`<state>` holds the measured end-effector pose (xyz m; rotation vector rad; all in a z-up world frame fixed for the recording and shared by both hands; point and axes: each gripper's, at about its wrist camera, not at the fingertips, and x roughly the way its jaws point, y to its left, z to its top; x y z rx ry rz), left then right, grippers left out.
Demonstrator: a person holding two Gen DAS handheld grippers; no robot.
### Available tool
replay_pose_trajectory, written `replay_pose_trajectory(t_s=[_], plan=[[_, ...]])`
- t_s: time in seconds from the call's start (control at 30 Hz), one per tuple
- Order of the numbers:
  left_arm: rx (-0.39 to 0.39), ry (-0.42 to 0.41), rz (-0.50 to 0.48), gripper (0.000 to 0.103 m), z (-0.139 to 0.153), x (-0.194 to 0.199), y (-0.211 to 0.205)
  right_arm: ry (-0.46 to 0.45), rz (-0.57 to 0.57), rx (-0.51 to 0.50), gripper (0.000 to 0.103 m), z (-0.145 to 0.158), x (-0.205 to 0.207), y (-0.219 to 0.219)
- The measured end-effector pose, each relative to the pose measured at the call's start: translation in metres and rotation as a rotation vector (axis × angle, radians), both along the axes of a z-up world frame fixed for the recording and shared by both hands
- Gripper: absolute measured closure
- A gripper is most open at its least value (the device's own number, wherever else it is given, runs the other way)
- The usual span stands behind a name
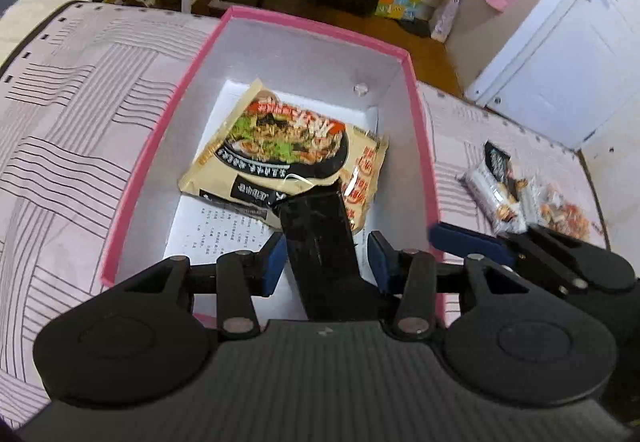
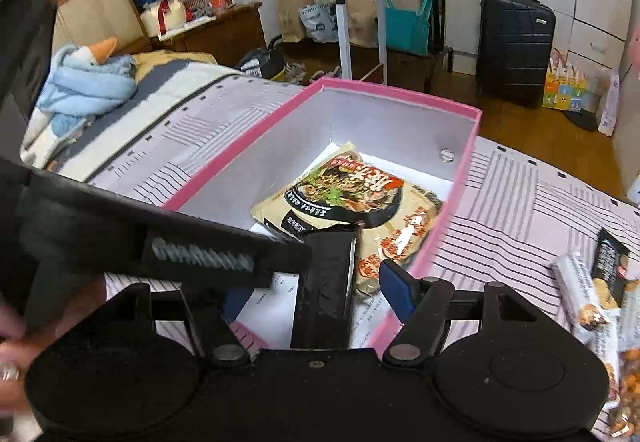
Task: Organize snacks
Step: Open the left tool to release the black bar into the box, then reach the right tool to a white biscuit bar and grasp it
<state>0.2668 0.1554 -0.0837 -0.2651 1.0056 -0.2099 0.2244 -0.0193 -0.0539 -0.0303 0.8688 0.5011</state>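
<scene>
Nearest the camera, the left gripper (image 1: pixel 326 262) hangs over the near end of the pink box (image 1: pixel 132 178) with its blue pads spread apart and nothing between them. The right gripper (image 2: pixel 320 282) sits right beside it, also spread wide and empty. Inside the box a noodle packet (image 1: pixel 288 146) lies flat on a printed sheet (image 1: pixel 224 234). Over at about 3 o'clock, a few snack bars (image 1: pixel 496 194) lie on the striped bedspread (image 1: pixel 72 146). Further back at 12 o'clock a black suitcase (image 2: pixel 516 42) stands on the floor.
</scene>
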Motion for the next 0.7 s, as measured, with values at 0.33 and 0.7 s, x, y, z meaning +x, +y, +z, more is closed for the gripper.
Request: replay_pose_trajectory(t_s=[0.33,0.7], plan=[[0.058,-0.138,-0.06,0.056,0.074,-0.046,-0.018,-0.099,-0.068,-0.025,0.03,0.072,-0.053,-0.085],[0.096,-0.213,-0.182,0.054,0.125,-0.077,-0.08,-0.187,-0.069,0.003,0.029,0.101,-0.094,-0.159]])
